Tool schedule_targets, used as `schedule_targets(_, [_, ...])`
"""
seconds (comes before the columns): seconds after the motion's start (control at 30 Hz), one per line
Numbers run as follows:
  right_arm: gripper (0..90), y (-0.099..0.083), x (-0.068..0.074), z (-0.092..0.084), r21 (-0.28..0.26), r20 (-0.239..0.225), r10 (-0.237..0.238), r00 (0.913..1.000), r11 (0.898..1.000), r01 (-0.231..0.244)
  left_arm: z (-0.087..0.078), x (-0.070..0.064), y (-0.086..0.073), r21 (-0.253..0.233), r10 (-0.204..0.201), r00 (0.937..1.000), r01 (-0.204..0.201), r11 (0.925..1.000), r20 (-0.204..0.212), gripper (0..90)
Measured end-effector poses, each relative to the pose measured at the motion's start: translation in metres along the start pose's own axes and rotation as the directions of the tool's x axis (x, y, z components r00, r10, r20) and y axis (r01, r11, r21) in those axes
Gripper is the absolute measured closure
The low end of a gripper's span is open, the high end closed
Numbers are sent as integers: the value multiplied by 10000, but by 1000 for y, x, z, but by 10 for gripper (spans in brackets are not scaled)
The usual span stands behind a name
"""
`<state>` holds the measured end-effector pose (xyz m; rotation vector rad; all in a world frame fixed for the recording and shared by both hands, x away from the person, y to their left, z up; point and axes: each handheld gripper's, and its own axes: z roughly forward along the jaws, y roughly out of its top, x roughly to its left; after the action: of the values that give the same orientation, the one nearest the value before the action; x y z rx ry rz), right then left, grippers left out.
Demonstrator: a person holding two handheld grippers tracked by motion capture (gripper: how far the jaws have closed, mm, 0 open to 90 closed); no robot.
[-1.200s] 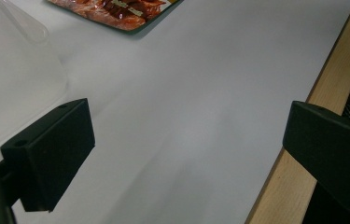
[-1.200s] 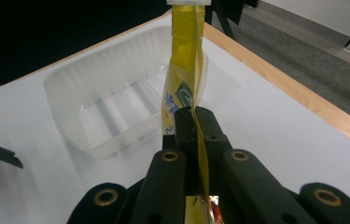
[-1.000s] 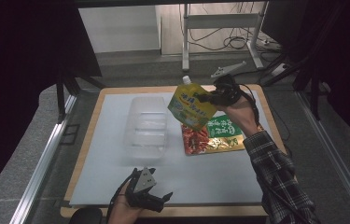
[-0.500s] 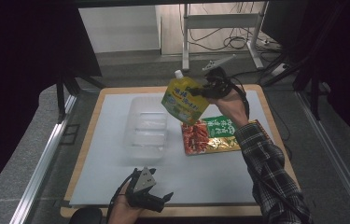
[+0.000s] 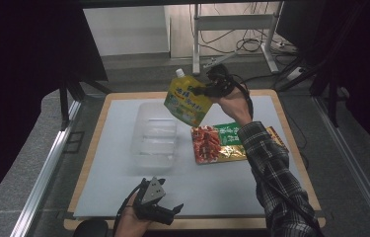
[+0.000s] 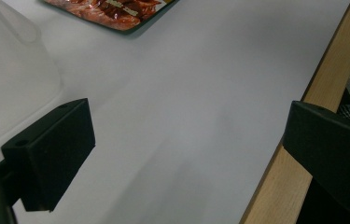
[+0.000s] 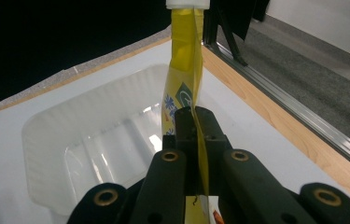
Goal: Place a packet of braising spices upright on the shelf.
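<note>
Nearest you, your left gripper (image 5: 168, 213) rests at the front edge of the bench (image 5: 123, 123), jaws spread wide with nothing between them, and it sits just where it did a second ago; in the left gripper view its pads frame bare white surface and the wooden border. Beyond it, the red-and-green snack packet (image 5: 219, 143) lies flat on the bench, uncovered now that your right arm has swung away from above it. The change is all in your right gripper (image 5: 203, 90): it is clamped tight on the edge of the yellow spouted drink pouch (image 5: 187, 99), and since a second ago it has carried the pouch leftward, from over the snack packet to a spot in the air at the right rim of the clear plastic tray (image 5: 154, 136). That suggests the pouch is nearly in place for lowering into the tray, though it is not yet over the tray's middle. In the right gripper view the pouch (image 7: 182, 84) shows edge-on, a thin yellow strip, so you can't read how much of it the pads hold, and its white cap is cut off at the top. Your sleeve hides the snack packet's right end, and the tray's walls are faint against the white bench.
</note>
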<state>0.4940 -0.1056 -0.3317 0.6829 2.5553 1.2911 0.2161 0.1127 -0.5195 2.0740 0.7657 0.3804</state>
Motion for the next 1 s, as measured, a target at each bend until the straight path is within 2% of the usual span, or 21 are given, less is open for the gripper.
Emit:
schedule_targets(0.23, [891, 11, 0, 12, 23, -18, -48, 10000, 10000, 48, -1, 1, 0, -44, -54, 10000, 54, 10000, -24, 16])
schedule_targets(0.6, [891, 34, 6, 42, 75, -268, -246, 9993, 9997, 248, -1, 0, 0, -110, -40, 10000, 39, 9999, -5, 16])
schedule_targets(1.0, [891, 45, 12, 71, 346, -445, -403, 9982, 9985, 418, -3, 0, 0, -105, -11, 10000, 11, 9999, 22, 17])
